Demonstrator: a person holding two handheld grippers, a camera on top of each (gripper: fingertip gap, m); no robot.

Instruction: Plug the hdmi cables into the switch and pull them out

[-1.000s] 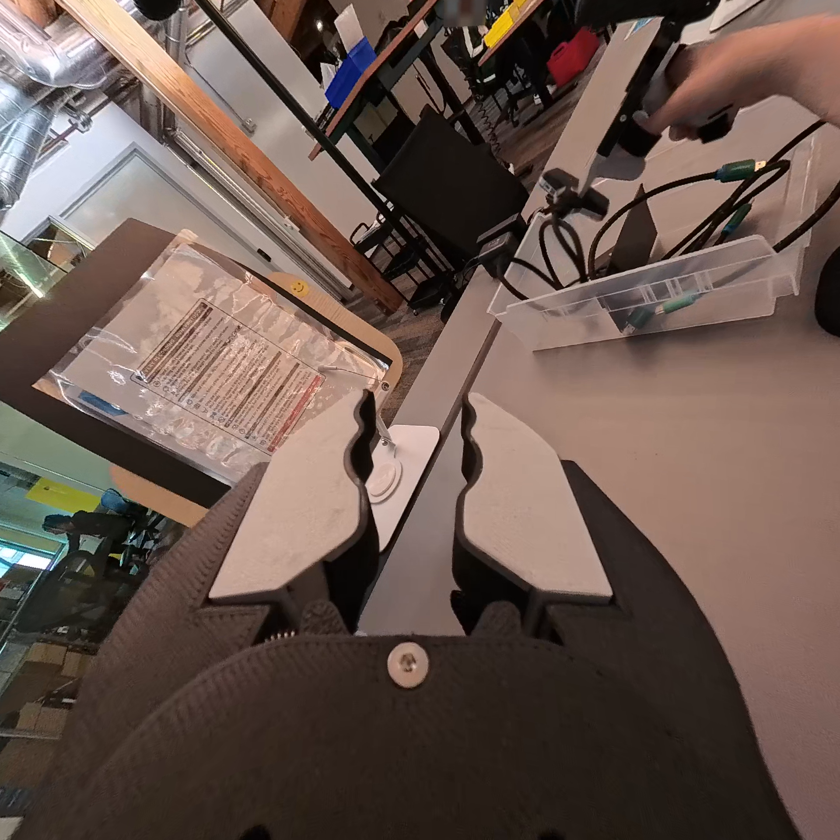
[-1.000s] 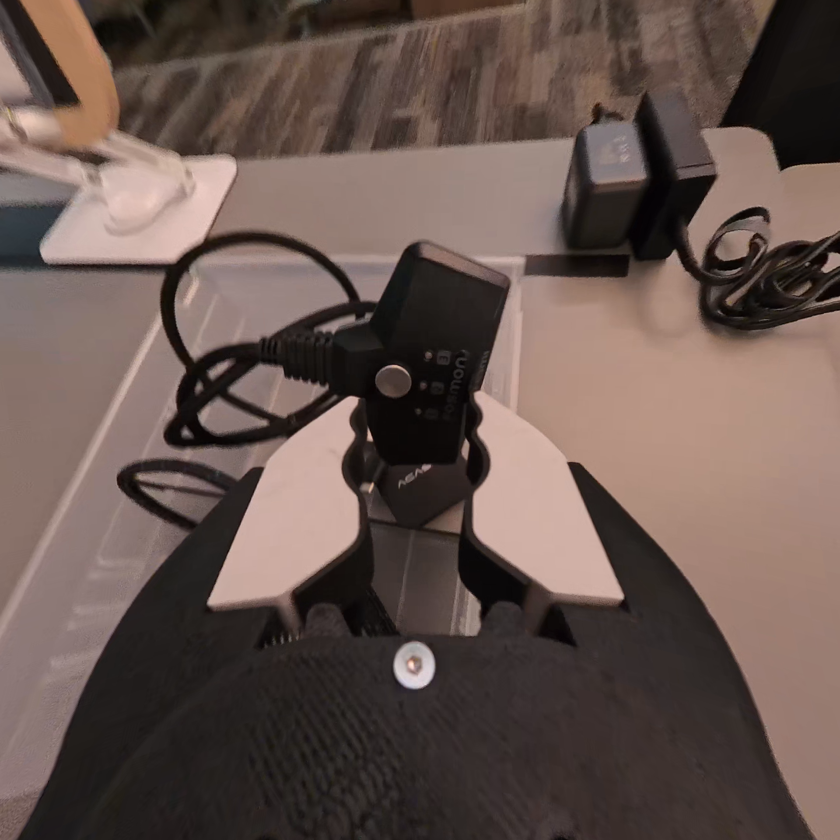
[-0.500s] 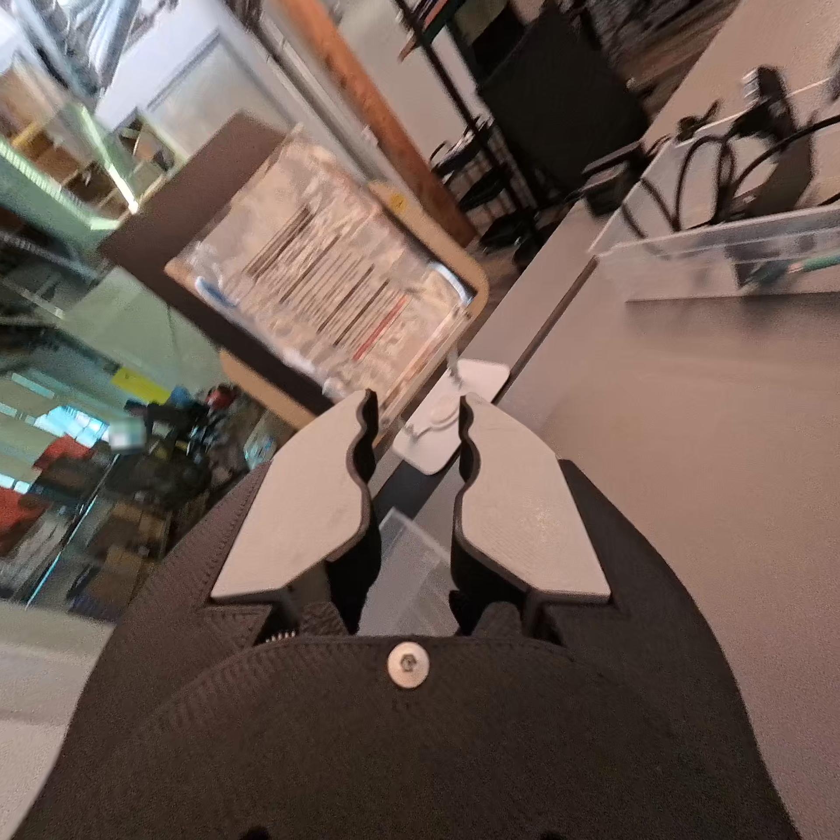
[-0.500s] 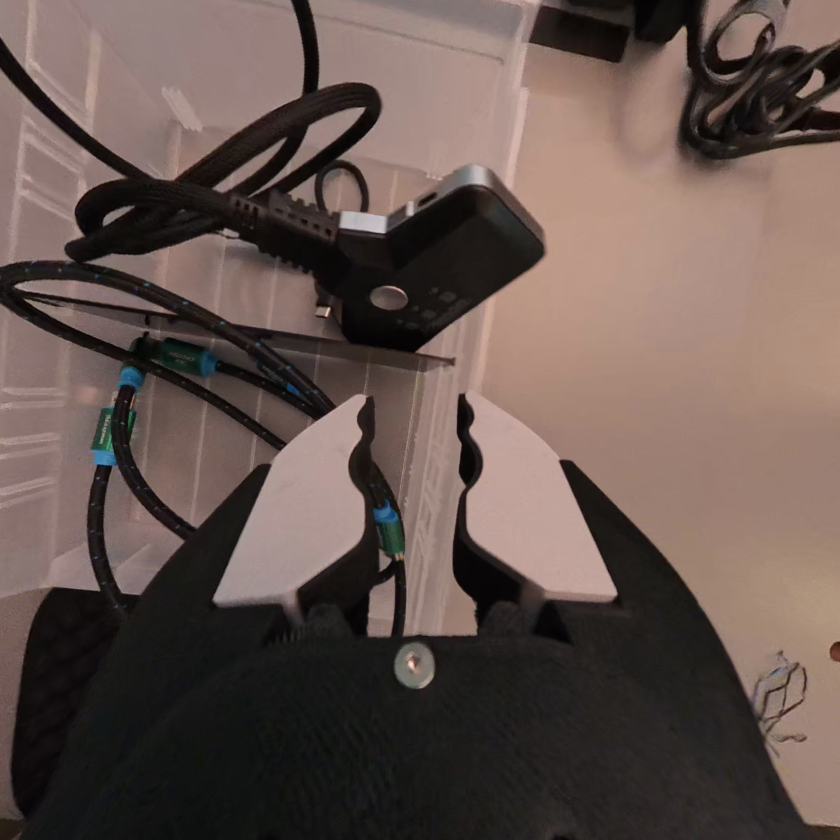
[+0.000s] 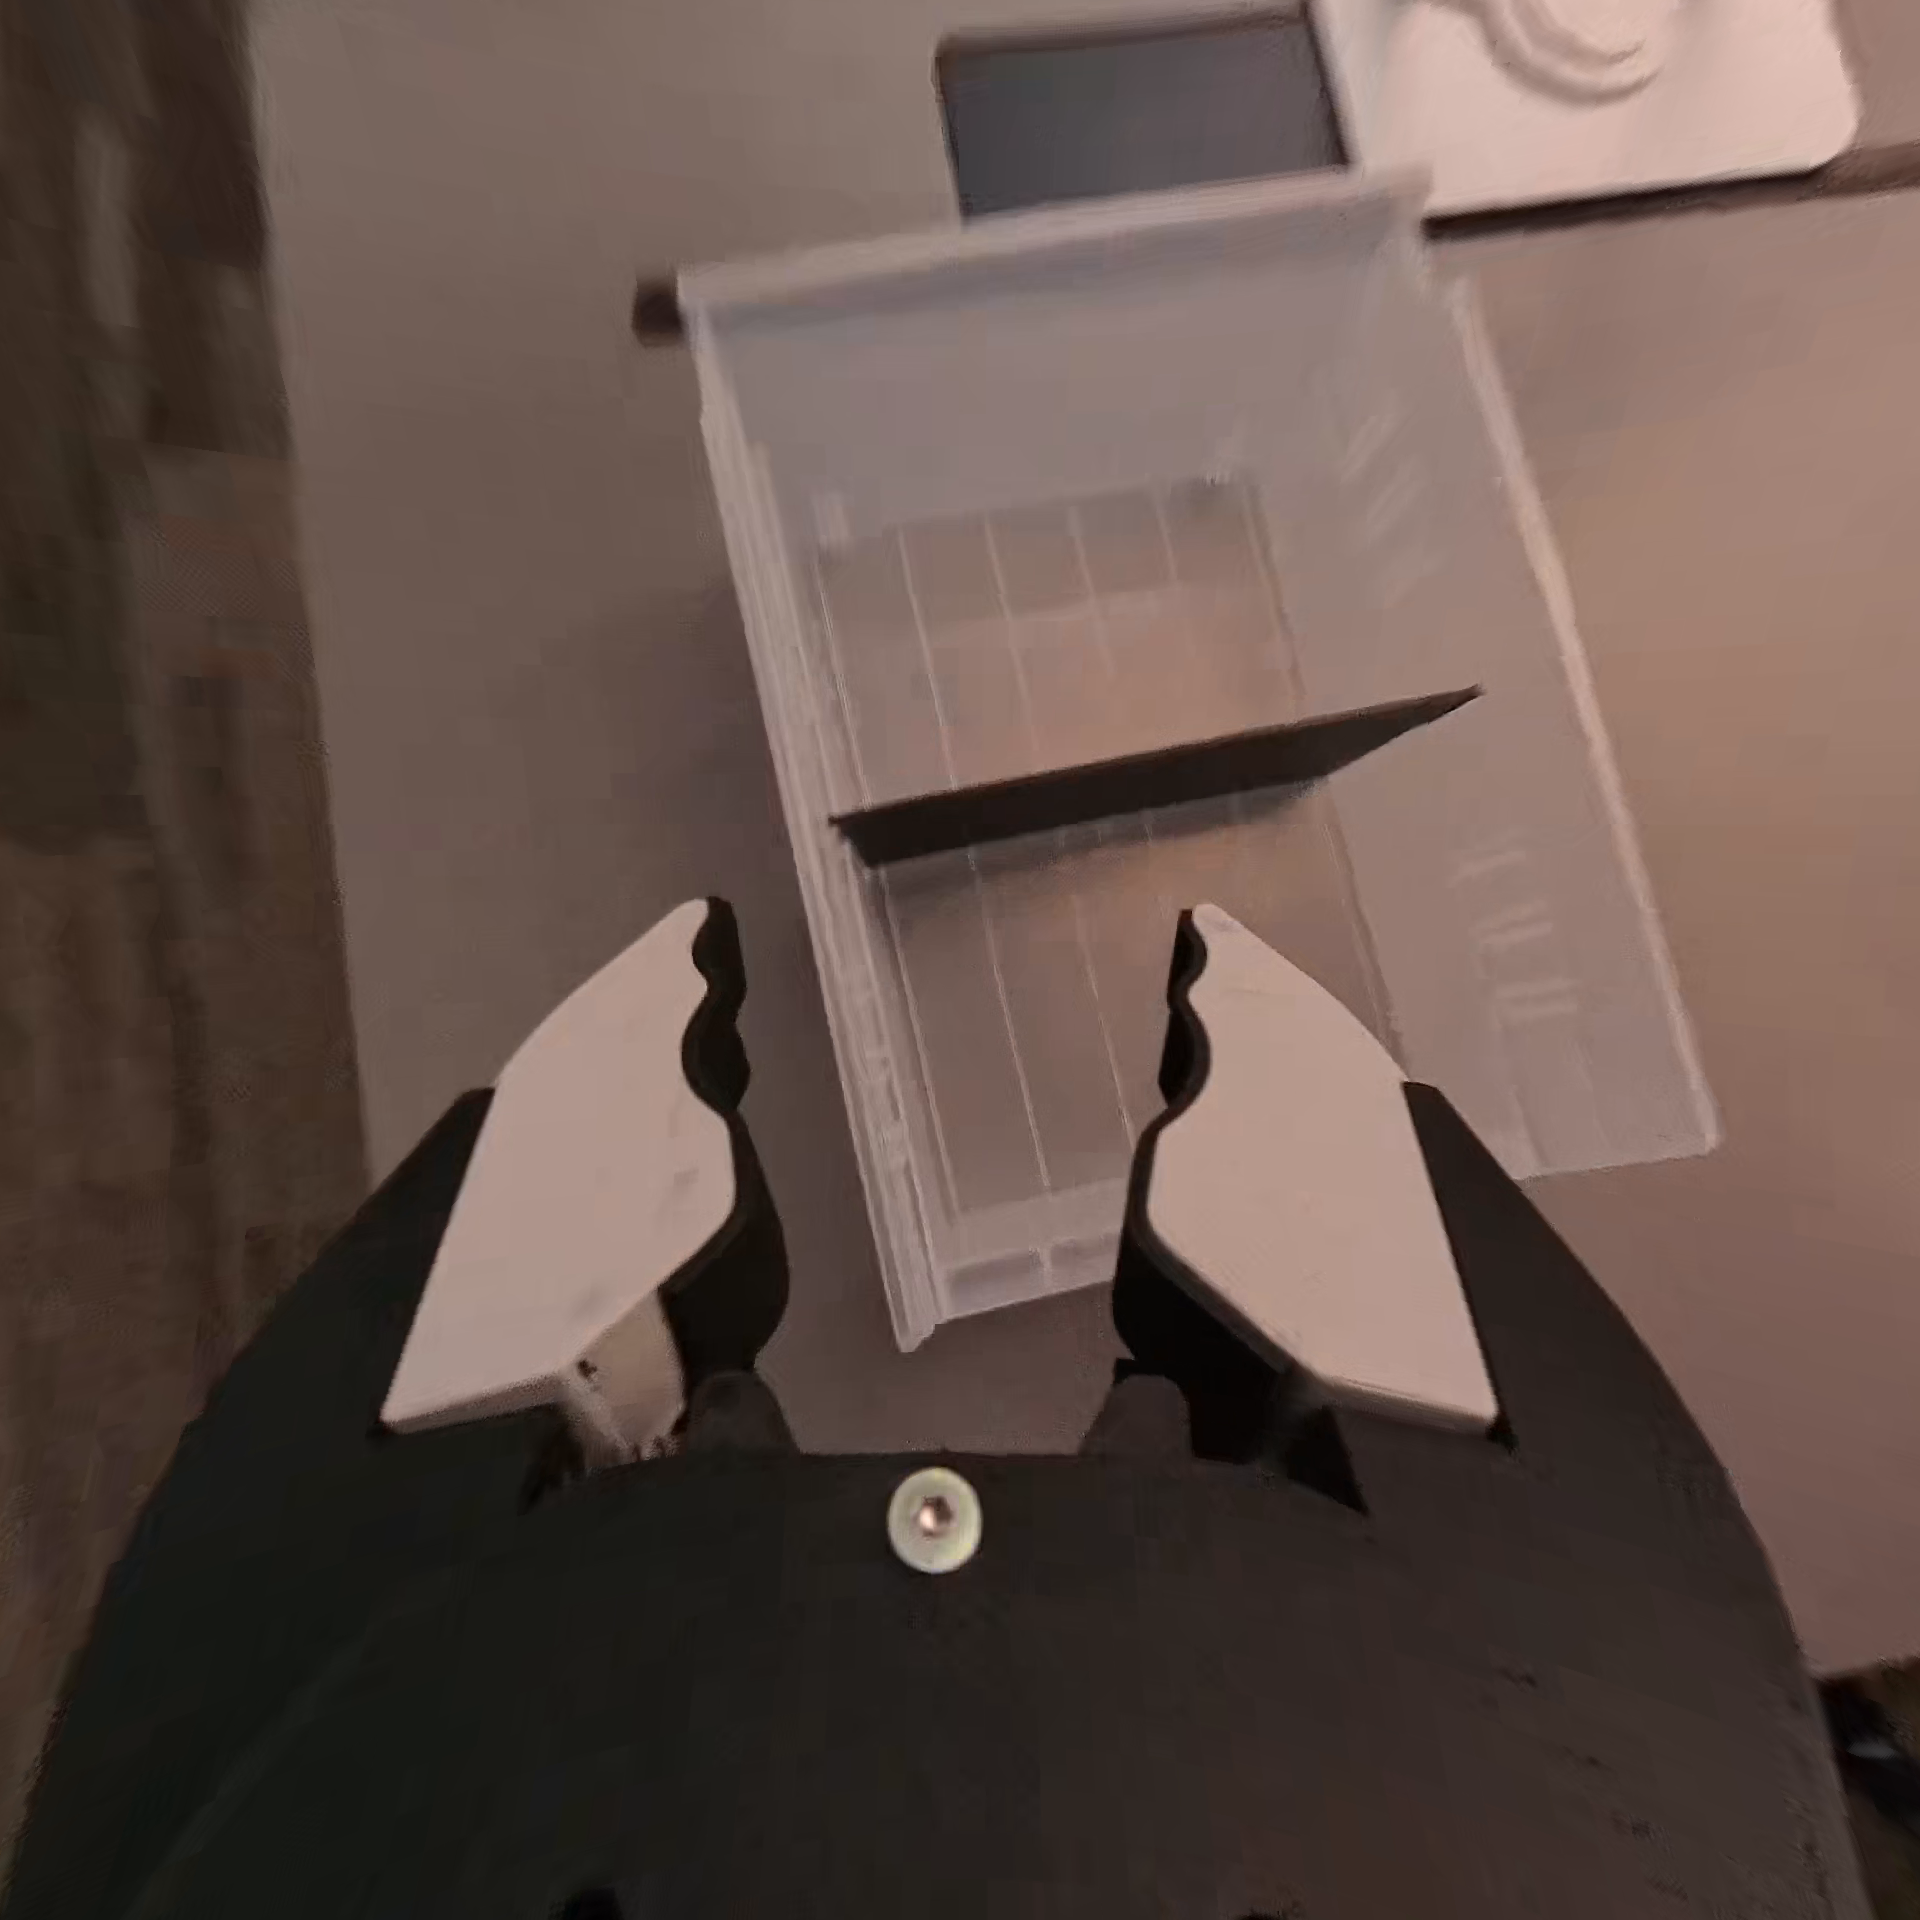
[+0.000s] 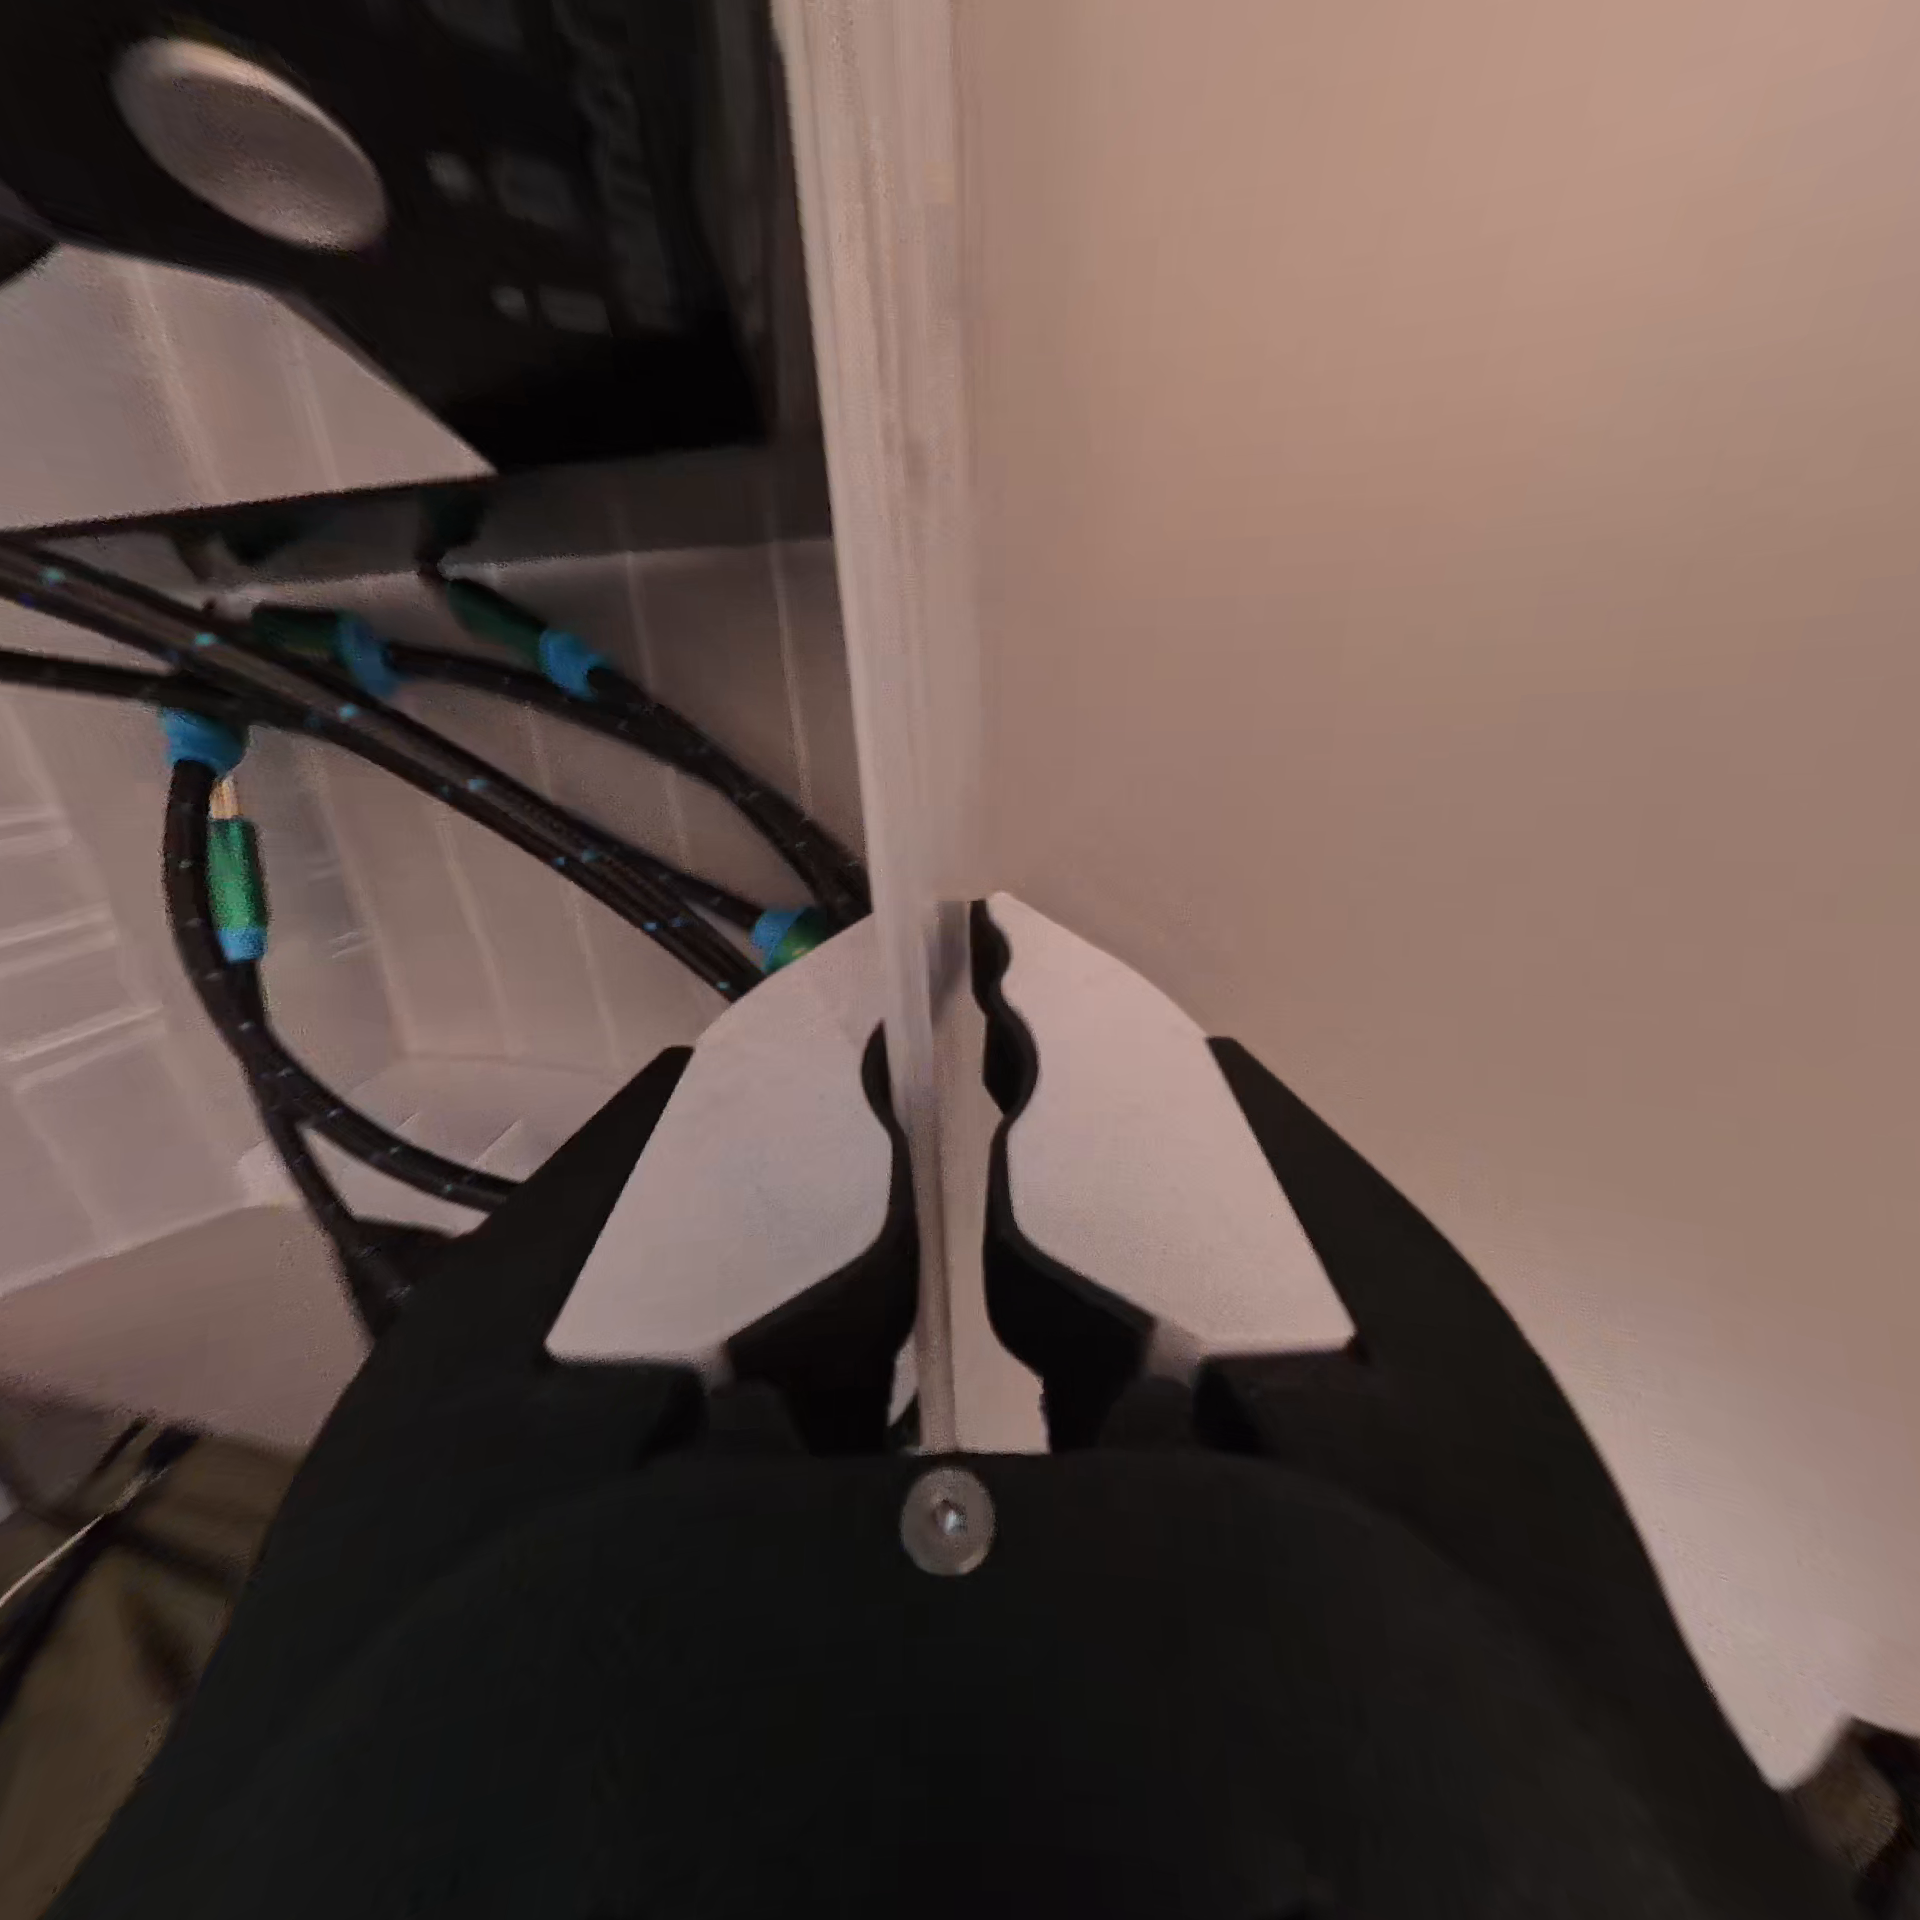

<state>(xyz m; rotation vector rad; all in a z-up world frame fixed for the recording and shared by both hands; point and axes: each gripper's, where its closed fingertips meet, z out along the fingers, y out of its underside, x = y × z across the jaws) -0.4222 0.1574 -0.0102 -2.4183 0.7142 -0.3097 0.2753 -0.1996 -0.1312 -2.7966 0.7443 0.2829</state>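
Right claw (image 6: 930,935): I have it clenched on the wall of the clear plastic bin (image 6: 894,520), one finger inside and one outside.
Left claw (image 5: 951,925): released, jaws wide apart and holding nothing, hovering above the near end of a second clear bin (image 5: 1039,436).
Beside my right claw: the braided HDMI cables (image 6: 436,769) coil inside the bin, just left of the fingers, green-and-blue plugs lying loose.
Beyond them: the black switch (image 6: 540,208) sits past the dark divider (image 6: 239,499), at the bin's far end; I can't tell whether any cable is plugged in.
Ahead of my left claw: that bin shows only its own divider (image 5: 1153,779).
Risk: I judge a pull on the thin wall could tip or drag the bin across the counter (image 6: 1455,623), spilling the cables.
Risk: a plug by the inner finger could get pinched.
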